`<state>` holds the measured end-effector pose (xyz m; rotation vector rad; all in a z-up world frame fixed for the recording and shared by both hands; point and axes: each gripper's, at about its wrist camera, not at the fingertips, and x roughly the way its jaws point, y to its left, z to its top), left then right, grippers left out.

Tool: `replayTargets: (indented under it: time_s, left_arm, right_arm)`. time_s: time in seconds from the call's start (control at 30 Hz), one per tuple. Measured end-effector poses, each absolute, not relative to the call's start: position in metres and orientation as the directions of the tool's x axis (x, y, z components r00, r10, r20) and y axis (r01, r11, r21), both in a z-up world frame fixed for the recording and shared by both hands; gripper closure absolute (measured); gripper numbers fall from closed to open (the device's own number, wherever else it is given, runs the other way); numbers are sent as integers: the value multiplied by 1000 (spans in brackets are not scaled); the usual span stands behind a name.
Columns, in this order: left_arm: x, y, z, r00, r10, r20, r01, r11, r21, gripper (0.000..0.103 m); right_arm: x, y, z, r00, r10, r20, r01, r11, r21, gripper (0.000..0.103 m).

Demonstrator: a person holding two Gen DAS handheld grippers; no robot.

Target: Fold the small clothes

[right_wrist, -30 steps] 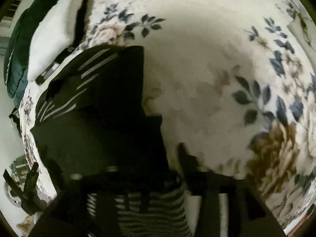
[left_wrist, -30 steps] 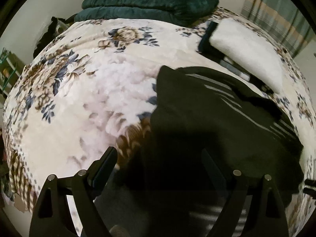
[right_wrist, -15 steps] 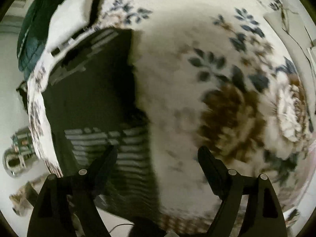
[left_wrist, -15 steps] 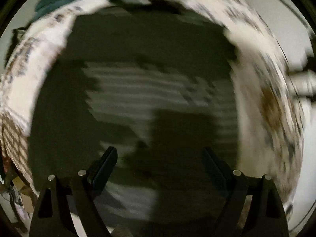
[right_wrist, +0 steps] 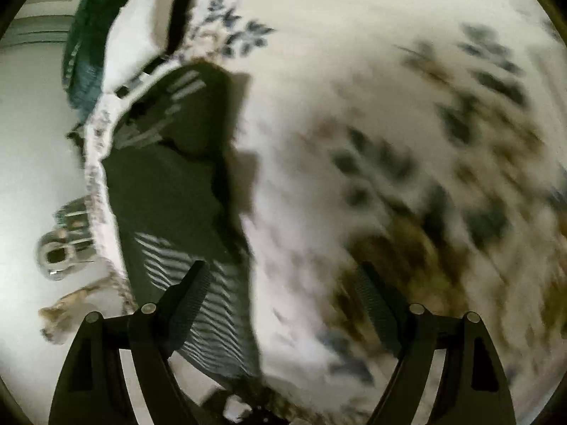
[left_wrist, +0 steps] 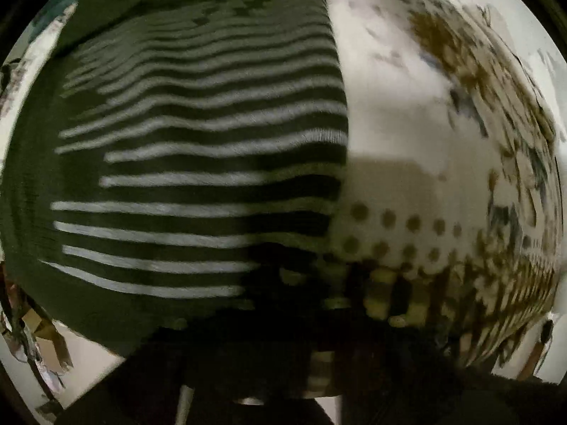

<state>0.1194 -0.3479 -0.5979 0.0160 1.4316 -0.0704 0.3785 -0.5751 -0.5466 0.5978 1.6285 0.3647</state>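
Note:
A dark green garment with white stripes (left_wrist: 198, 163) lies on the floral bedspread (left_wrist: 407, 113) and fills the left of the left wrist view. The left gripper's fingers are lost in the black bottom of that blurred frame, so its state is unclear. In the right wrist view the same garment (right_wrist: 170, 191) lies along the bed's left edge. My right gripper (right_wrist: 283, 301) is open and empty, its left finger (right_wrist: 191, 294) over the striped hem, its right finger (right_wrist: 375, 304) over the bedspread (right_wrist: 354, 106).
A white pillow (right_wrist: 138, 35) and a dark teal duvet (right_wrist: 85, 42) lie at the far end of the bed. A metal pot-like object (right_wrist: 60, 248) stands on the floor beside the bed. Cardboard scraps (left_wrist: 39, 333) lie on the floor.
The left gripper swung down and very close over the striped part of the garment. The right gripper opened, let go of the garment and moved rightwards over the bedspread.

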Motion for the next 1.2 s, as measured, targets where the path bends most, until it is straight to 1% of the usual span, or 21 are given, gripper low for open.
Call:
replayTargets:
  time_s: [0.07,0.17,0.23,0.3,0.33,0.37,0.4,0.43,0.47,0.53,0.67,0.83,1.03,1.2]
  left_arm:
    - [120,-340,-588,154,-58,-986,38,998,-53,99]
    - [113,-333,-568,189,-67,-980,24,998,-63,99]
    - [113,-329,-556,203,-72,-977,14,997,-71,99]
    - [113,-326,-546,216,-76,-973,5,997,-77,99]
    - [111,-326,-542,221,-81,-972,0,997,-83,99]
    - [110,-322,-538,229,-84,-970,-7,996,-88,99]
    - [109,-319,-534,235,-89,-968,-11,995,-94,99]
    - [108,-317,-531,239,-94,-966,-14,995,-100,99]
    - [107,-310,-525,248,-102,-963,-23,994,-111,99]
    - [107,-296,-512,267,-126,-956,-43,989,-142,99]
    - [107,-255,-482,335,-173,-926,-115,968,-222,99]
    - [106,-171,-464,397,-211,-893,-287,896,-339,100]
    - [96,-70,-476,460,-219,-861,-469,763,-444,100]
    - [80,7,-500,486,-229,-843,-554,666,-500,100]
  right_arm:
    - [411,-562,-567,-64,651,-757,195,752,630,18]
    - [450,-542,-596,-51,719,-693,258,680,687,18]
    - [468,-530,-611,-47,742,-668,290,650,702,18]
    - [483,-513,-625,-72,760,-645,298,634,714,20]
    - [488,-502,-632,-91,763,-640,296,634,714,28]
    - [490,-494,-635,-109,757,-644,289,644,708,46]
    - [493,-485,-638,-126,751,-648,276,654,705,56]
    - [494,-480,-637,-128,742,-658,268,664,698,73]
    - [496,-474,-632,-128,716,-686,255,692,675,87]
    - [498,-463,-616,-129,679,-723,224,730,646,89]
    - [506,-435,-566,-150,589,-794,147,807,571,90]
    - [522,-382,-509,-168,499,-850,115,866,486,91]
    - [548,-272,-468,-160,432,-887,85,902,424,92]
    - [568,-159,-478,-177,401,-899,68,916,395,92]
